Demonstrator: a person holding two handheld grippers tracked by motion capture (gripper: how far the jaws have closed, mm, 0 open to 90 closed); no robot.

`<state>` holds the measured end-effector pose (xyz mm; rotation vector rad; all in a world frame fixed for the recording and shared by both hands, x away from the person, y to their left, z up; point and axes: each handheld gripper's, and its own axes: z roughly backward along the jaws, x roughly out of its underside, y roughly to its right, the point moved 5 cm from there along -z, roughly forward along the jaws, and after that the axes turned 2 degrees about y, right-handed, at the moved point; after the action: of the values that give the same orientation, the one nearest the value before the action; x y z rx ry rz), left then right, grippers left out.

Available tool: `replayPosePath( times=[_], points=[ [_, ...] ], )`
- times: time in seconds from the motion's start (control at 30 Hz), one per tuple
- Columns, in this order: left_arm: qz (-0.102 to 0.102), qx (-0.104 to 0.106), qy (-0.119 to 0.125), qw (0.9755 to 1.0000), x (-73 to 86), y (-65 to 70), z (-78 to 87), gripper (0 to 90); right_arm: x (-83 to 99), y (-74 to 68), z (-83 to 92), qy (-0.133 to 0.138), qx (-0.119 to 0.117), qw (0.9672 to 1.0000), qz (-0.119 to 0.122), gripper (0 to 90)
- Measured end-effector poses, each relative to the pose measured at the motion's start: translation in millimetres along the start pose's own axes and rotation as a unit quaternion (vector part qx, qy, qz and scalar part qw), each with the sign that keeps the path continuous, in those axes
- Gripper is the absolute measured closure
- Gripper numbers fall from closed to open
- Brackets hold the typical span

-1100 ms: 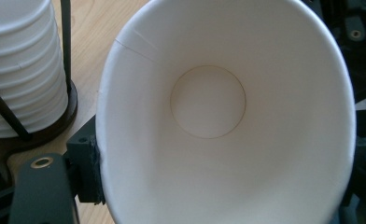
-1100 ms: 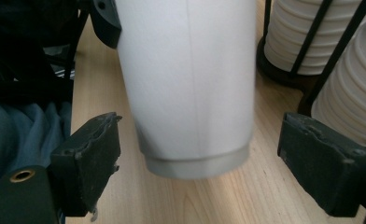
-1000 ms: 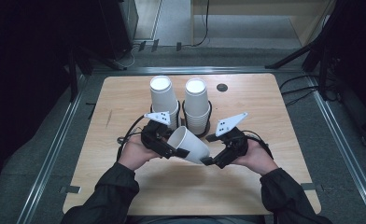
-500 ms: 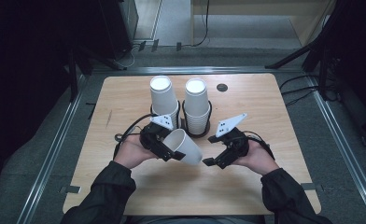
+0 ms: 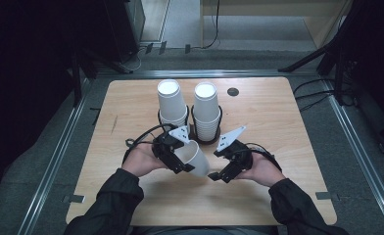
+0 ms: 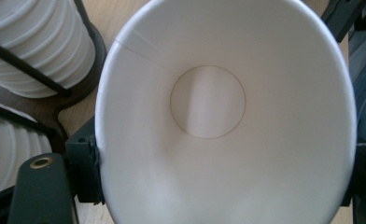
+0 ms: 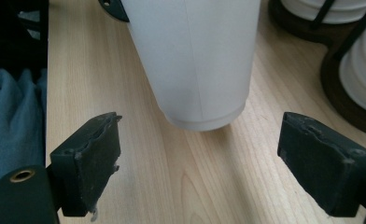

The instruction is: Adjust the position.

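Clamped across the rim of a single white paper cup, the jaws of the left gripper are seen in the left gripper view pressing on either side of the cup's mouth, the open interior and round base facing that camera. Jaws of the right gripper are found well apart, nothing between them, with the cup's closed bottom end lying just ahead of the gap and not touched by either pad. From the high view, the cup is held tilted on its side above the wooden table, base pointing toward the right gripper, between the two hands. Behind the hands, two stacks of white cups are noted standing in black wire holders (the stacks are side by side, near the far middle of the table). As to progress, it is judged that one cup has been separated and is secured by the left hand alone; its placement or transfer is not yet done, and the right jaws would have to close on the cup's base for any handover.
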<state>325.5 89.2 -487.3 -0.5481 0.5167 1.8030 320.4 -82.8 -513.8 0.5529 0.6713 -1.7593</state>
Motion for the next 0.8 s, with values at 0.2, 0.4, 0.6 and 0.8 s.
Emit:
replayPosePath(
  times=[0.2,0.4,0.6,0.8],
  points=[
    [-0.021,0.011,-0.005,0.9997,-6.6,8.2,-5.5,17.5,-0.7,-0.9,-13.1,0.000,-0.002,0.9999,0.011,13.5],
    [-0.026,0.018,-0.001,0.9995,-11.2,12.1,-7.0,17.1,-5.7,-6.1,-18.1,0.013,-0.018,0.9995,0.022,13.4],
    [-0.023,0.027,0.001,0.9994,-17.2,16.8,-8.7,16.2,-10.9,-9.8,-20.8,0.030,-0.023,0.9989,0.028,15.0],
    [-0.006,0.042,0.008,0.9991,-16.1,13.8,-8.5,13.5,-12.4,-11.8,-17.0,0.043,-0.022,0.9981,0.037,22.9]
  ],
)
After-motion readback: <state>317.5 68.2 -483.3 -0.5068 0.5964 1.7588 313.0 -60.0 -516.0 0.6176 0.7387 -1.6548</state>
